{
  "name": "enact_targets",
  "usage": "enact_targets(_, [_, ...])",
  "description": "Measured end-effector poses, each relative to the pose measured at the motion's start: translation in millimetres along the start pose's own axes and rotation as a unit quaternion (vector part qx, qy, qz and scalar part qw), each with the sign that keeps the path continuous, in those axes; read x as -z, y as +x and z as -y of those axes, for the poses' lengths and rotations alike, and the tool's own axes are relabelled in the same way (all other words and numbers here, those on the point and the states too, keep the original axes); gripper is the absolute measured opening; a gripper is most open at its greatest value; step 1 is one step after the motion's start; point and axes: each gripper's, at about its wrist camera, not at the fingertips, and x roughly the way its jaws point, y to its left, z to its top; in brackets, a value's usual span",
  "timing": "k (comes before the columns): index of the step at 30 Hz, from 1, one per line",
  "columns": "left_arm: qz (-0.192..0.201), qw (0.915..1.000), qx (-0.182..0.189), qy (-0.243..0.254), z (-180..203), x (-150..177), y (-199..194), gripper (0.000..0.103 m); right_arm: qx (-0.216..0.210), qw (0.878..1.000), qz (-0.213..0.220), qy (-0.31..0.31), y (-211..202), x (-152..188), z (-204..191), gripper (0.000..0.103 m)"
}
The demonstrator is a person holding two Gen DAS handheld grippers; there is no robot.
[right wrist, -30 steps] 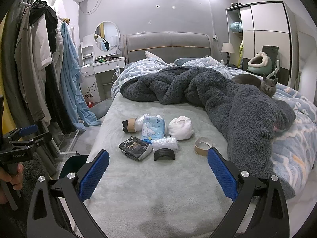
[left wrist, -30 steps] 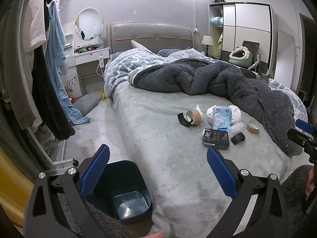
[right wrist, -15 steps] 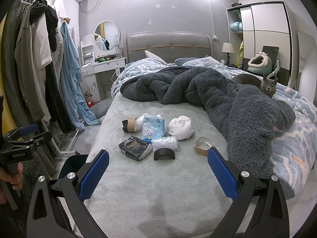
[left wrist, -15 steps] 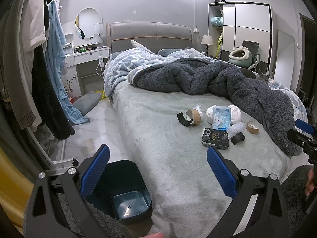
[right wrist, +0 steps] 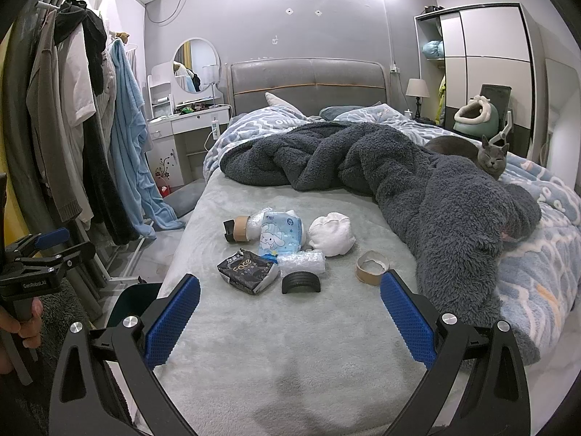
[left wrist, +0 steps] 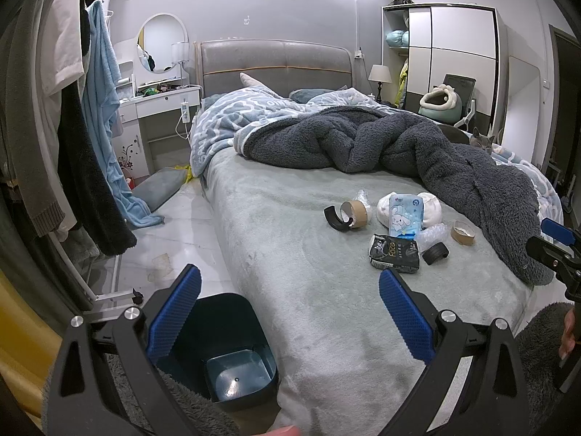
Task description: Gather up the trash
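Note:
Trash lies in a cluster on the grey bed: a black "Face" packet, a blue tissue pack, a bubble-wrap wad, a black curved piece, a cardboard tape core, a second core with a black piece, and a white wad. A dark blue bin stands on the floor at the bed's near left corner. My left gripper is open above the bed edge and bin. My right gripper is open, short of the trash.
A dark fleece blanket is heaped across the bed behind and right of the trash. A grey cat lies on it at the far right. A clothes rack with hanging garments stands left of the bed.

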Motion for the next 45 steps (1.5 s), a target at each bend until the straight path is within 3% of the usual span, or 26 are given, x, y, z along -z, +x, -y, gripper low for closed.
enact_targets(35, [-0.004, 1.0, -0.004, 0.002, 0, 4, 10, 0.1, 0.001, 1.0, -0.002, 0.001, -1, -1, 2, 0.1])
enact_targets(45, [-0.01, 0.9987, 0.041, 0.027, 20, 3, 9, 0.1, -0.006, 0.999, -0.034, 0.015, 19, 0, 9, 0.1])
